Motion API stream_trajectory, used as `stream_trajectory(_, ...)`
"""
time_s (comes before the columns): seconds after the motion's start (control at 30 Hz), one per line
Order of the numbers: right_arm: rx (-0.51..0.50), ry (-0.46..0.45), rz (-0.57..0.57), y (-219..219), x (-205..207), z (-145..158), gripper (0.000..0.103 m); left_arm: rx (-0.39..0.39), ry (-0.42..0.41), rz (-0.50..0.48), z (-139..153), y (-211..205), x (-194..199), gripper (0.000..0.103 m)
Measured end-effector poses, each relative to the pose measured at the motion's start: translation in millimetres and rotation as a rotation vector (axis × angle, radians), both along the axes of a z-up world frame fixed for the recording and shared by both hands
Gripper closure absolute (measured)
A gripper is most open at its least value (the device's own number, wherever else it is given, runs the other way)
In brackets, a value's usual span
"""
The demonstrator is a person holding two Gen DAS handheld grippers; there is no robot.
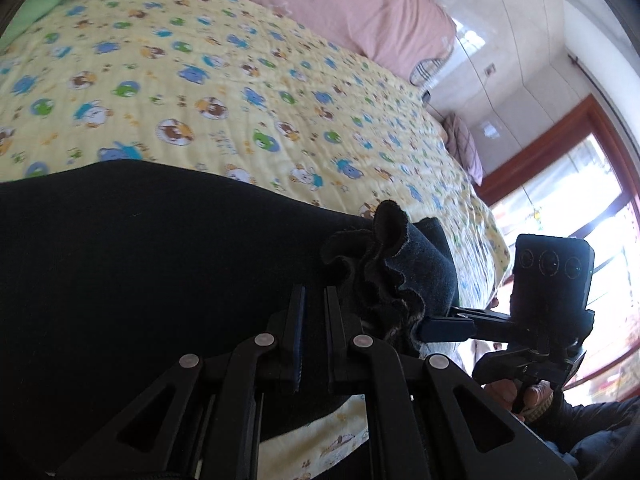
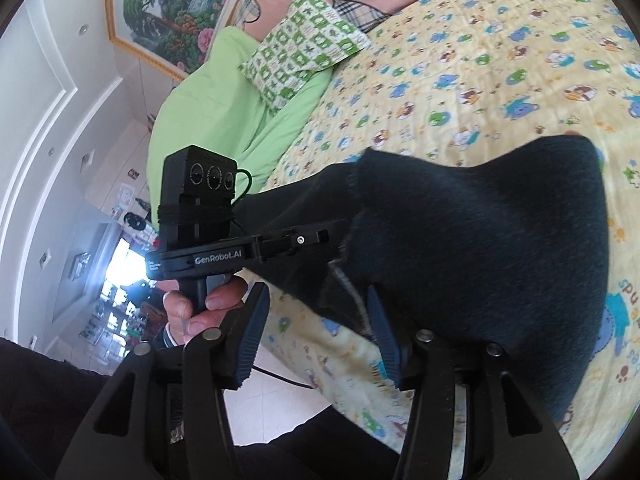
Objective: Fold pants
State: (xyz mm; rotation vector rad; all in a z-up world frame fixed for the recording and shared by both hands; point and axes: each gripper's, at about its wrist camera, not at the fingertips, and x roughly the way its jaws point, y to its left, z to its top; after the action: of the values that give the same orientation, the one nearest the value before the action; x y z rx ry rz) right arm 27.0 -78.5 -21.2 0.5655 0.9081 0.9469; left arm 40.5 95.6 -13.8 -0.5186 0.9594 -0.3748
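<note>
Dark navy pants [image 1: 132, 240] lie on a yellow cartoon-print bedspread [image 1: 224, 92]. In the left wrist view my left gripper [image 1: 314, 300] has its jaws nearly together, pinching the pants' fabric near a bunched, ruffled edge [image 1: 384, 264]. My right gripper [image 1: 444, 326] shows at the right of that view, its fingers at the same bunched edge. In the right wrist view my right gripper [image 2: 316, 320] stands open, with the pants [image 2: 480, 248] draped past its right finger [image 2: 382, 336]. My left gripper [image 2: 320, 236] reaches into the fabric there.
A pink quilt [image 1: 360, 4] and a plaid pillow [image 1: 464, 144] lie along the far side of the bed. A green blanket [image 2: 224, 120] and a green patterned pillow [image 2: 304, 48] lie at the head. The bed's near edge [image 2: 344, 380] drops to a tiled floor.
</note>
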Motion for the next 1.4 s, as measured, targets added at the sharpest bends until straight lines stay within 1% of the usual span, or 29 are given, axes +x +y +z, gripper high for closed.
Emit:
stream_trajectory(0.2,0.011,-0.014,0.01,5,-1,9,0.05,0.002,-0.001,0.113,5,21,-24,0.091)
stream_trajectory(0.37,0.011,-0.027,0.015,11,5,15,0.05,-0.015,0.004,0.202,7,39,-42,0.091)
stream_trajectory(0.53,-0.002,-0.039,0.035,23,12,20,0.05,-0.033,0.004,0.302,8,64,-68,0.091)
stream_trajectory(0.63,-0.009,-0.048,0.051,32,17,24,0.05,-0.039,-0.002,0.344,9,75,-81,0.091)
stream_trajectory(0.87,-0.016,-0.072,0.109,61,28,33,0.05,-0.066,0.013,0.491,6,105,-118,0.091)
stream_trajectory(1.0,-0.023,-0.087,0.156,82,32,38,0.05,-0.05,0.027,0.554,4,122,-135,0.091)
stream_trajectory(1.13,-0.025,-0.097,0.196,104,37,42,0.046,-0.069,0.027,0.61,4,138,-149,0.091)
stream_trajectory(1.3,-0.032,-0.111,0.243,130,43,47,0.046,-0.05,0.023,0.698,5,158,-167,0.091)
stream_trajectory(1.4,-0.039,-0.12,0.27,143,46,49,0.046,-0.056,0.022,0.738,3,173,-177,0.091)
